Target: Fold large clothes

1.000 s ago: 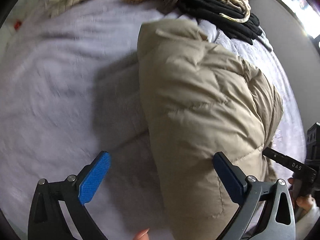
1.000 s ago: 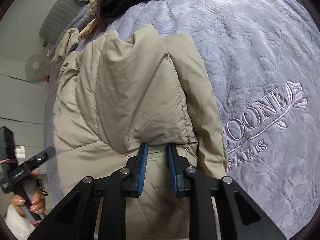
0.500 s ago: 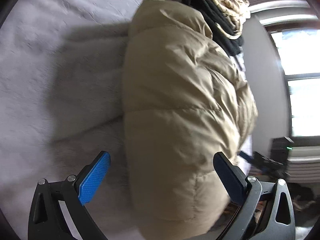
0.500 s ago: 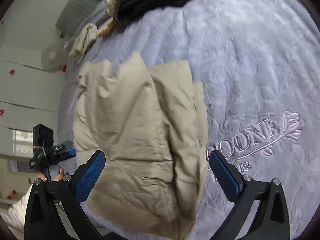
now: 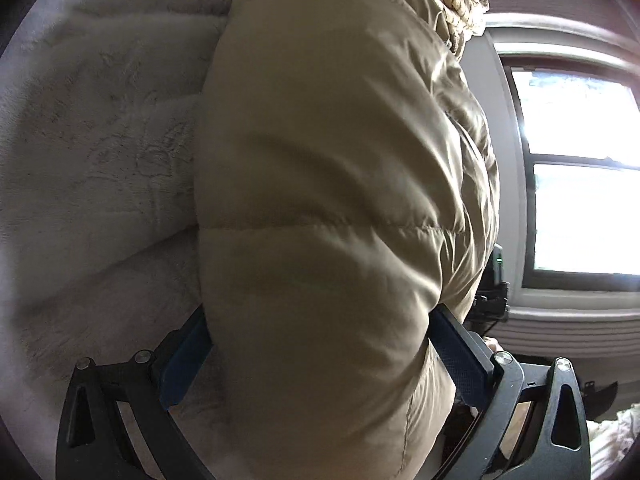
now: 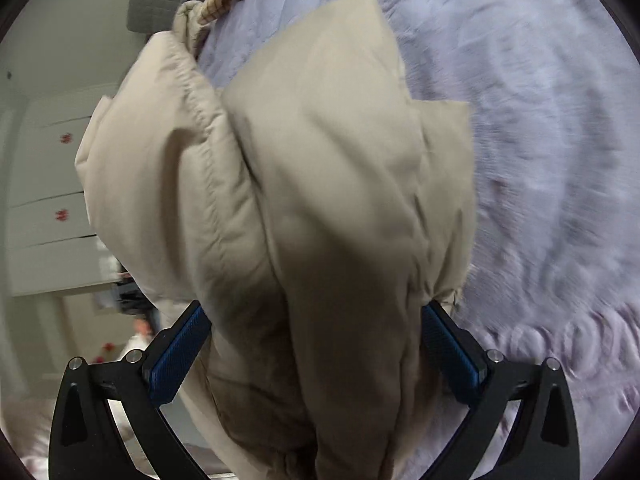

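Left wrist view shows us the puffy jacket (image 5: 340, 220) bulging between our left fingers (image 5: 320, 360), which stand spread wide around its near end without pinching; its long axis runs away from us up the bed (image 5: 100, 140). Our right fingers (image 6: 316, 356), having just opened, likewise straddle the jacket (image 6: 320, 200) near the bed's (image 6: 560, 140) edge, released. Both hands sit equally close.

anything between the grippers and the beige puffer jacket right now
Nothing visible. The beige puffer jacket already bulges between the wide-open fingers of both the left gripper and the right gripper, lying on the lilac blanket.
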`<state>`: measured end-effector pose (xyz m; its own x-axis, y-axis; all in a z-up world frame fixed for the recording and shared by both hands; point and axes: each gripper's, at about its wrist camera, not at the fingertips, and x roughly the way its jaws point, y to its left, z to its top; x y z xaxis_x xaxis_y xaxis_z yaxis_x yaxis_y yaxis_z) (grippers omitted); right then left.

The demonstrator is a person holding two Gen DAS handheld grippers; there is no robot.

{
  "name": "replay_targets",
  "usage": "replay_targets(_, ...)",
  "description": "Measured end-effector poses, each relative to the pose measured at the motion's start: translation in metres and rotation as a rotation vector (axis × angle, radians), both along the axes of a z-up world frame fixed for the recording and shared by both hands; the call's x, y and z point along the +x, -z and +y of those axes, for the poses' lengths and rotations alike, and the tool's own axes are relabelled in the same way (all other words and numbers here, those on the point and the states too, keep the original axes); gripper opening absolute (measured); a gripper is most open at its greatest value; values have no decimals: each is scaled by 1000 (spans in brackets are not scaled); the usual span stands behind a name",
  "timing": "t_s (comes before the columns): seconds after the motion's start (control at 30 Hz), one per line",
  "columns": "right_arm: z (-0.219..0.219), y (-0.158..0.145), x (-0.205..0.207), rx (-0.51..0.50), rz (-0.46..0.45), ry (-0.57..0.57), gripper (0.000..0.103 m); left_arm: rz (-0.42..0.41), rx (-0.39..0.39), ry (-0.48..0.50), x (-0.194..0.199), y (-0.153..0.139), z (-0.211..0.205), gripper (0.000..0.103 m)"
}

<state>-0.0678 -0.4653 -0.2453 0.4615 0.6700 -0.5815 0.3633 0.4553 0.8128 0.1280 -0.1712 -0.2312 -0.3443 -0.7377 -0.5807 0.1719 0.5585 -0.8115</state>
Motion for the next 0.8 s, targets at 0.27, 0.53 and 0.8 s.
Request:
replay_targets(0.27, -1, 15, 10, 87, 16, 53, 103, 2, 24, -11, -10, 9, -19, 103)
replay_targets(0.53, 35, -23, 14, 23, -47, 40, 82, -128, -10, 11, -17, -35, -22, 84)
replay_targets(0.8, 102, -62, 47, -6, -147, 58, 76, -238, -68, 15, 9, -86, 24, 84)
